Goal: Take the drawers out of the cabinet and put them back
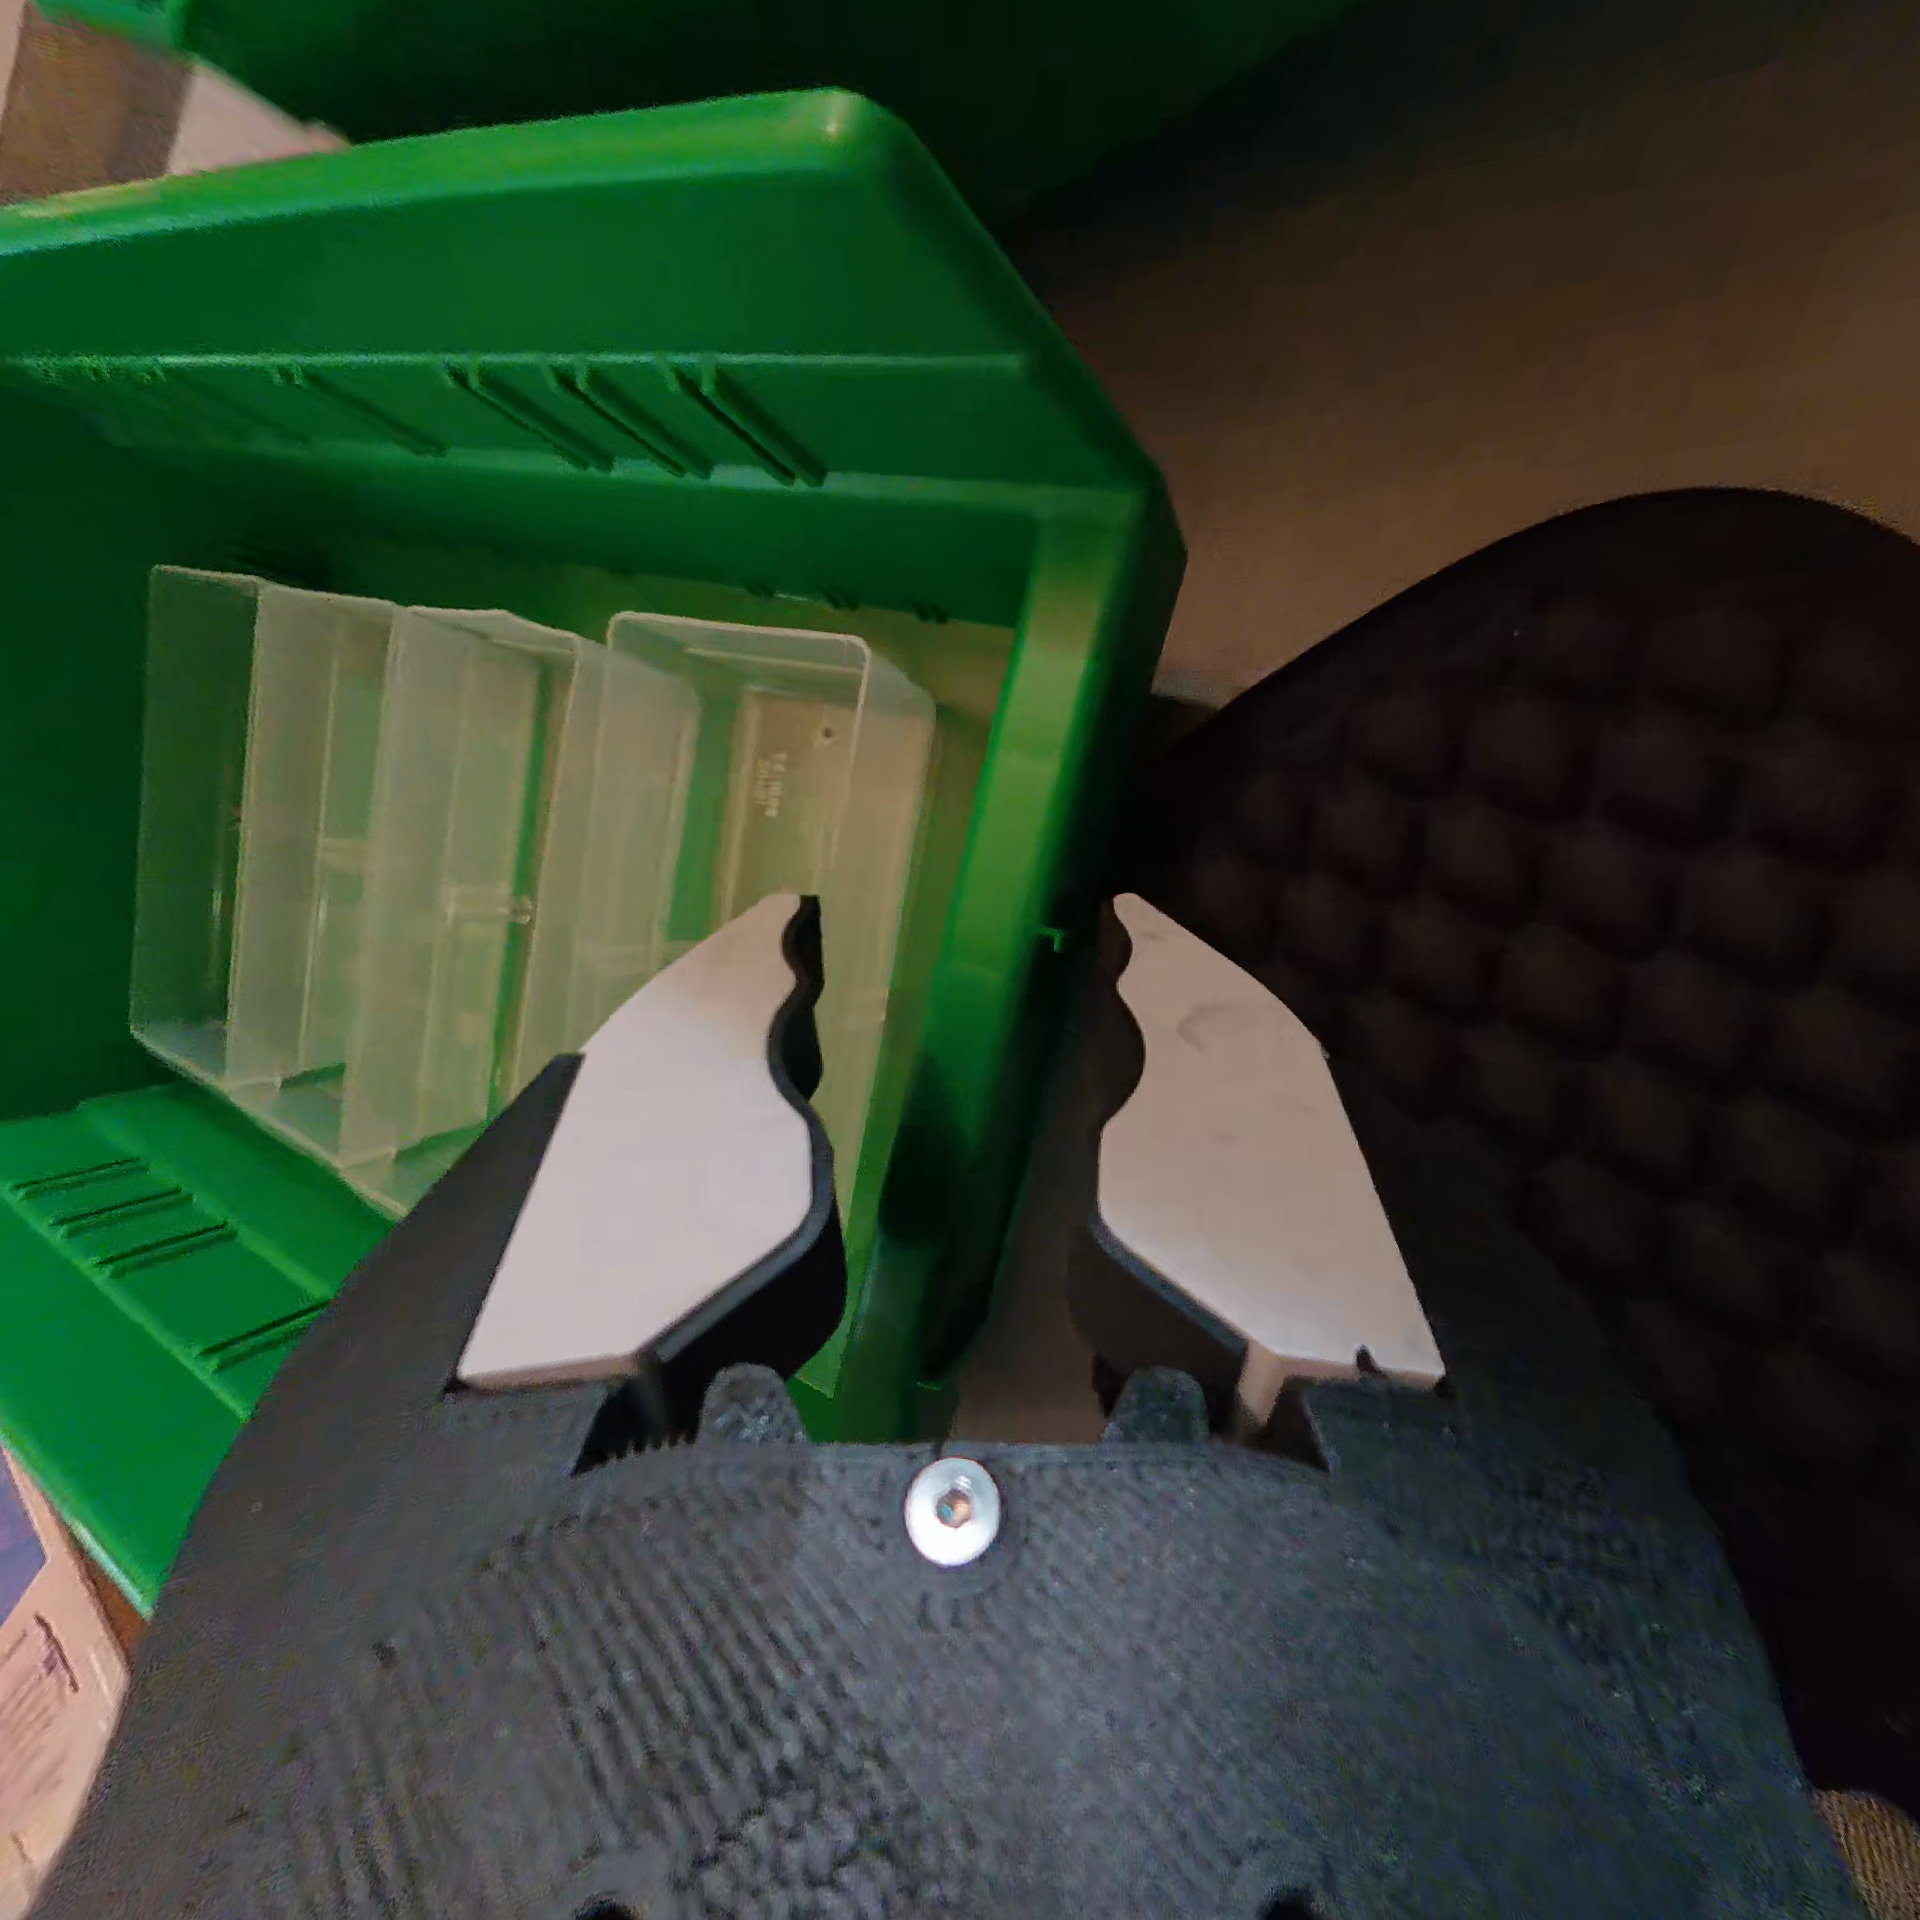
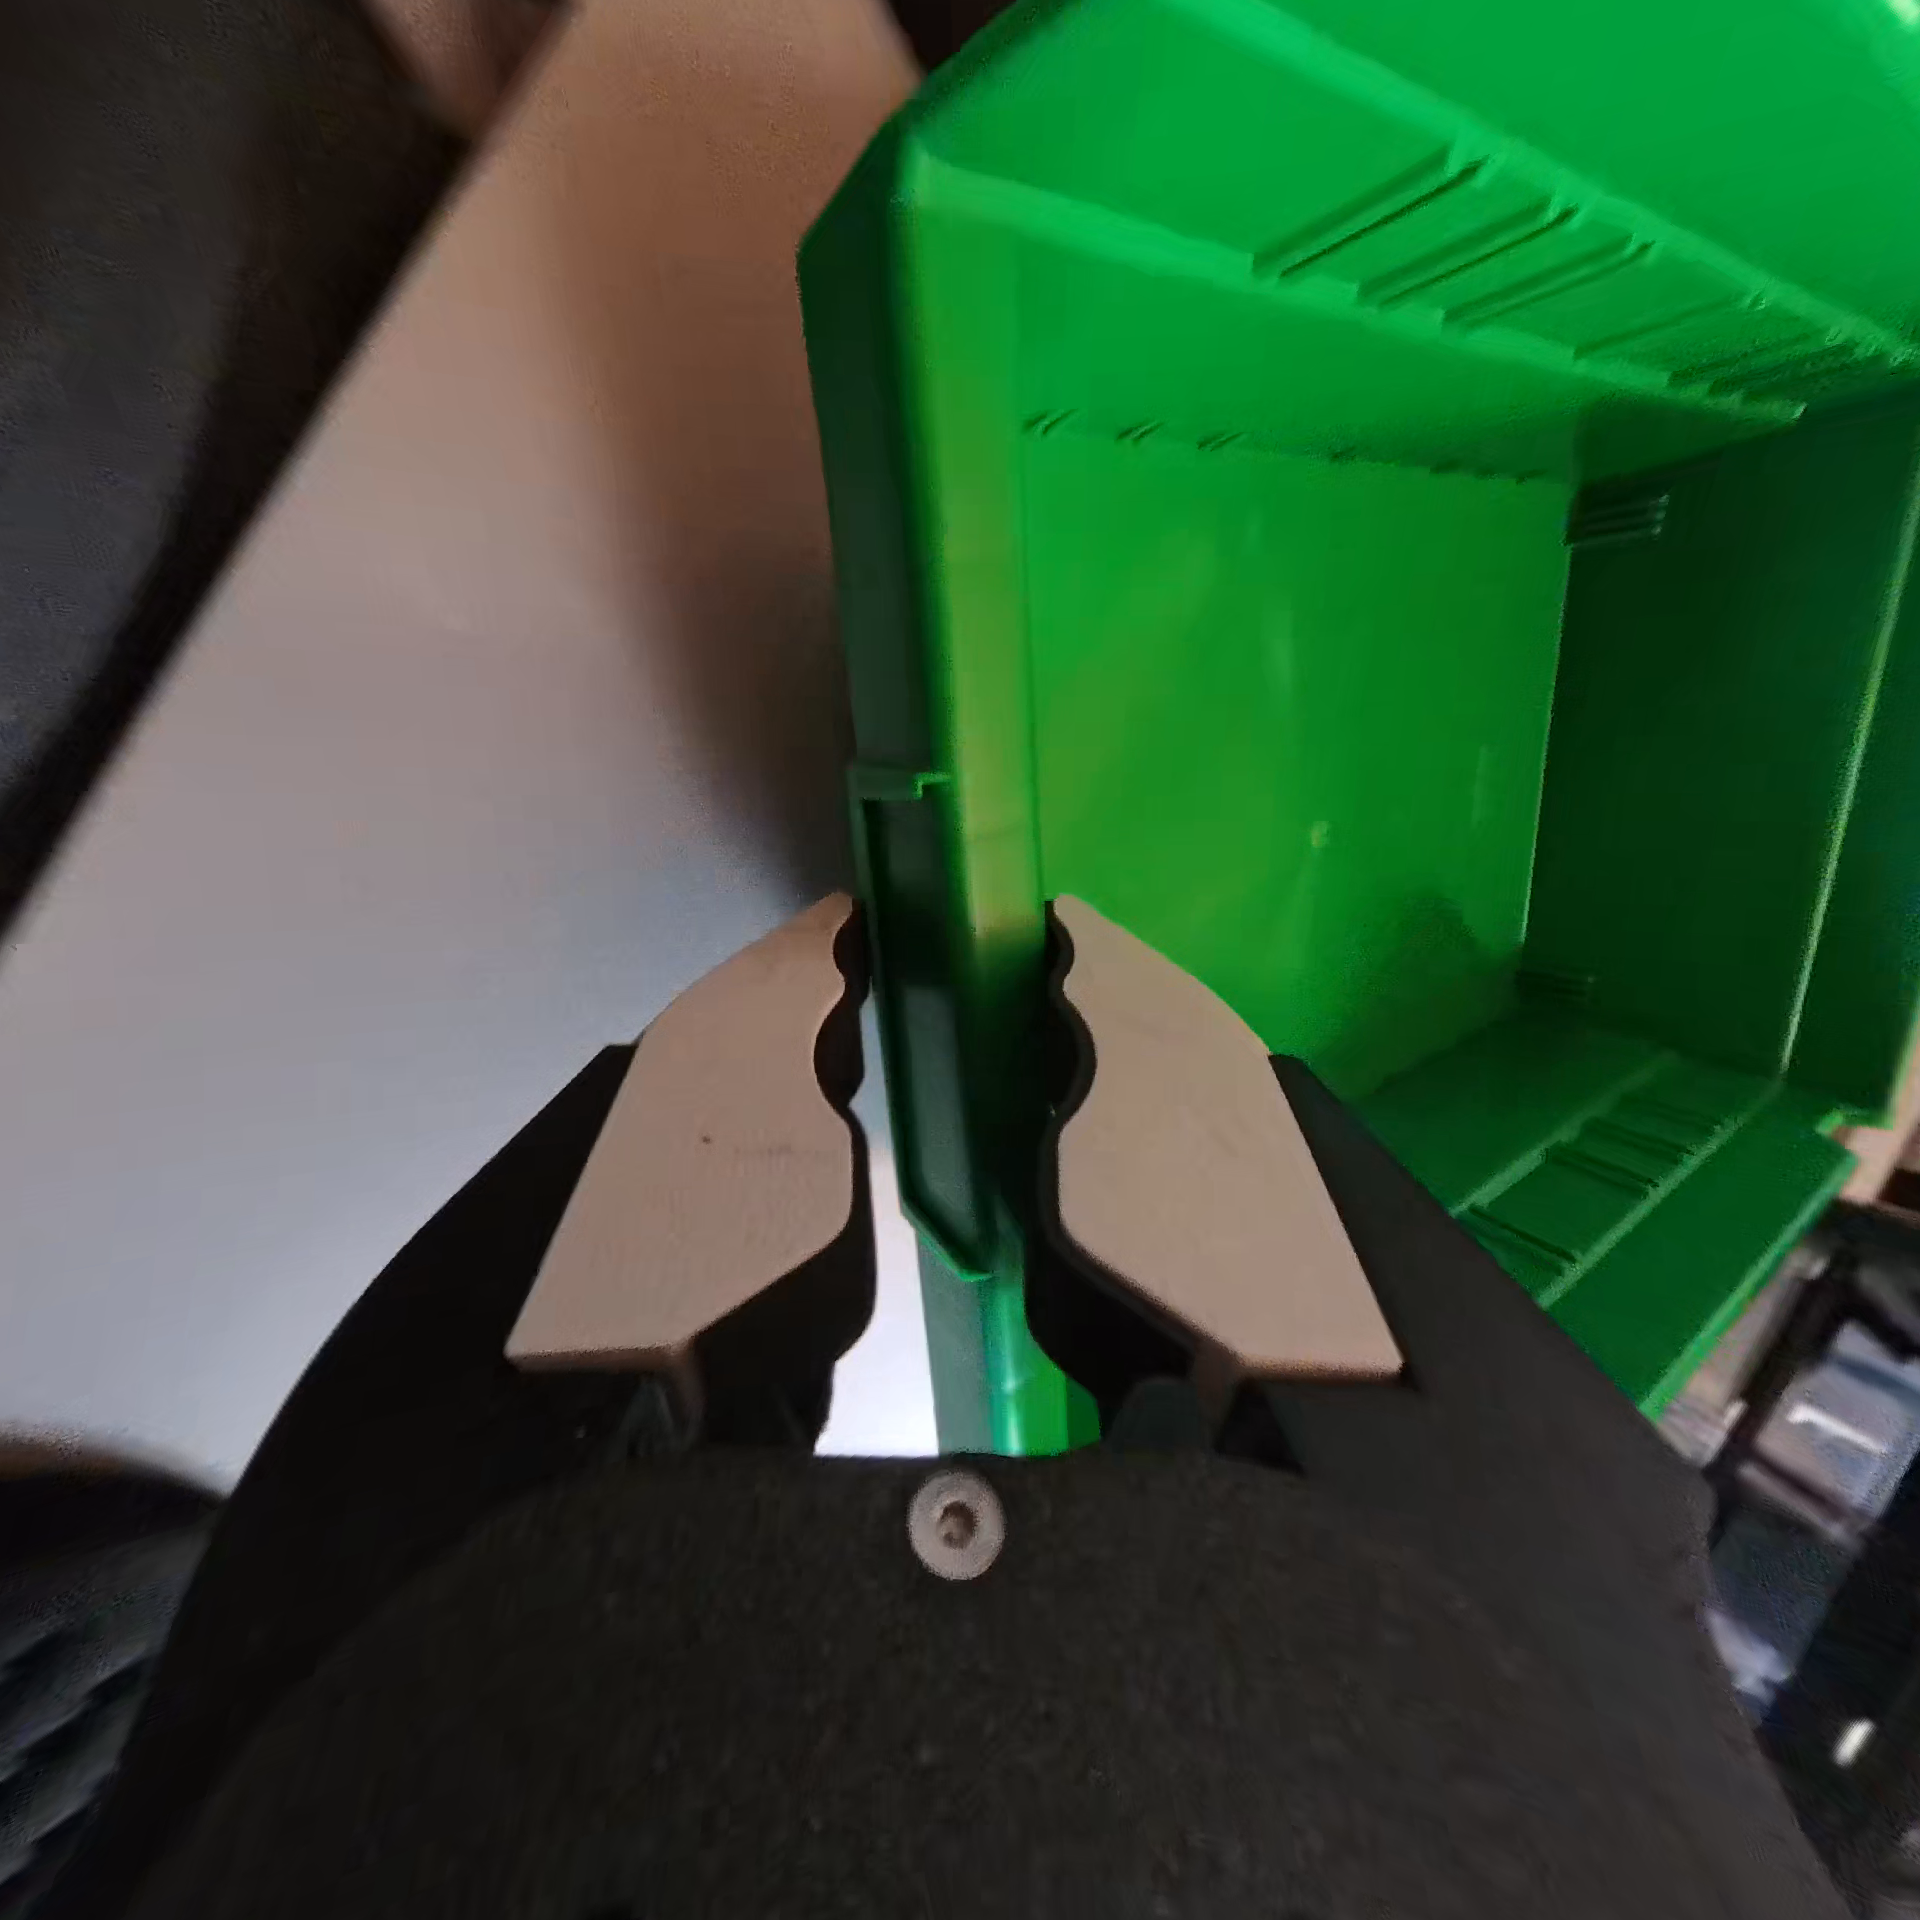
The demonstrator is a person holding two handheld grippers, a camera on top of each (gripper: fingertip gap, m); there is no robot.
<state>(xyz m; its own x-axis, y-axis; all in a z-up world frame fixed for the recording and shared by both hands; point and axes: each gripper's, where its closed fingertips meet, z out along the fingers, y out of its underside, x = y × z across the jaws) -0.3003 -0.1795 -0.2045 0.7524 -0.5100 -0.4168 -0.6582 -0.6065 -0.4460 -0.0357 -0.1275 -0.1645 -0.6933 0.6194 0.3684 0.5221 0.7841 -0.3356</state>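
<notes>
Left gripper [image 1: 961,914] nearest: jaws apart, straddling the side wall of the green cabinet [image 1: 582,270] without visibly pinching it, likely steadying. Clear drawers [image 1: 436,852] sit inside, tilted against one another. Black quilted cushion [image 1: 1558,935] just beside.

Right gripper [image 2: 951,920]: jaws closed on the cabinet's [image 2: 1299,727] front edge rail, probably bracing the shell. Interior seen from here is bare; pale tabletop [image 2: 468,675] beyond.
</notes>
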